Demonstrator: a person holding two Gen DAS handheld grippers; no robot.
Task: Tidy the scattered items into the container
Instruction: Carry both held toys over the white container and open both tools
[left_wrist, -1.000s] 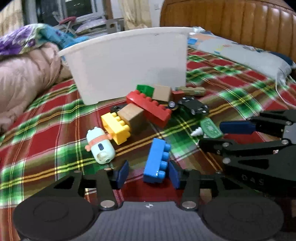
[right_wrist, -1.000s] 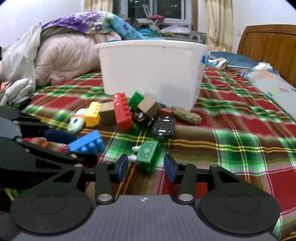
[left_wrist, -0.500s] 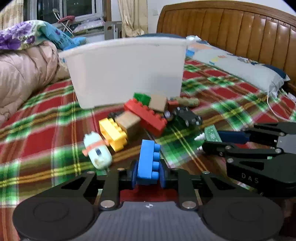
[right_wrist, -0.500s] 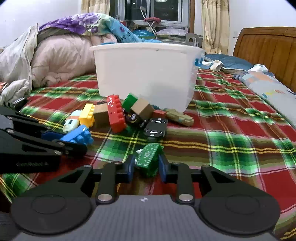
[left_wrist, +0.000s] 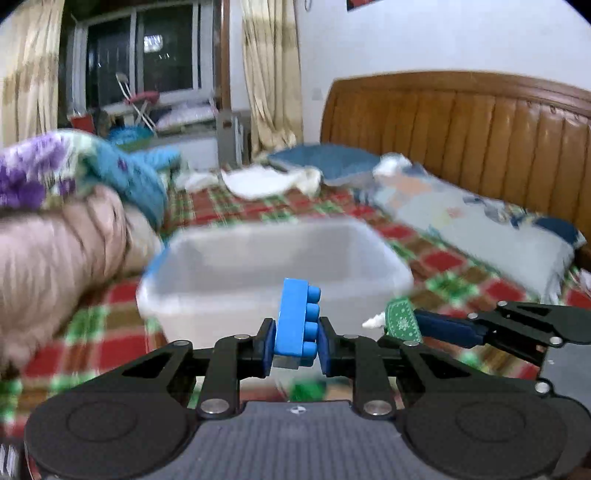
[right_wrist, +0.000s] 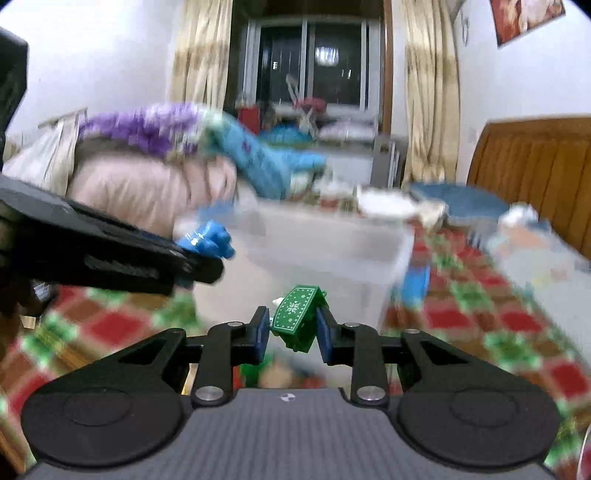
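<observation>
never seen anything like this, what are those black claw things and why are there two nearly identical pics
Those black claws are hand-held two-finger grippers; a person carries one in each hand. Each has its own camera looking out along its fingers, hence two similar pictures. In the left one, the left gripper clamps a blue building block, with the other claw visible at the right edge. In the right one, the right gripper clamps a small green toy. Both are raised in front of a white plastic tub sitting on a bed with a red-and-green plaid cover. The background is motion-blurred.
</observation>
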